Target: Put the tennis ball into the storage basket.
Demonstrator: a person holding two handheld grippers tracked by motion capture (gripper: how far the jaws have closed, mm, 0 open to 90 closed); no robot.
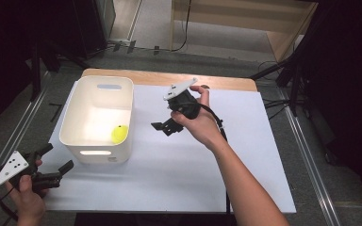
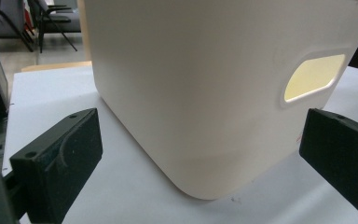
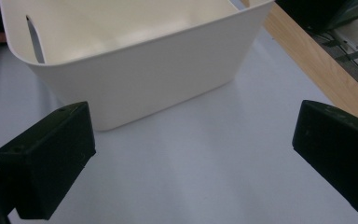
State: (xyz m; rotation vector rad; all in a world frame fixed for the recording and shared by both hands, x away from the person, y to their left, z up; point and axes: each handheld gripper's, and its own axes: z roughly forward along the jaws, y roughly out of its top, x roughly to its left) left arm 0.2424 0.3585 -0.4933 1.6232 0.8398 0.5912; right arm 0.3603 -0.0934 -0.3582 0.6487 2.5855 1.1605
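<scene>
A white plastic bin (image 1: 98, 117) with handle slots stands at the left of the white table sheet. A yellow ball (image 1: 119, 134) lies inside it, near its front right corner. My left gripper (image 1: 56, 158) is low at the front left, off the bin's near left corner, open and empty. In the left gripper view the bin's rounded corner (image 2: 205, 93) stands between the jaws. My right gripper (image 1: 162, 127) is held above the sheet just right of the bin, open with nothing in it. In the right gripper view the bin's wall (image 3: 144, 79) lies ahead of the jaws.
The white sheet (image 1: 207, 160) covers a wooden table whose far edge (image 1: 169, 77) shows behind the bin. Metal rails run along the floor on both sides. Dark stands and cables are at the back left and back right.
</scene>
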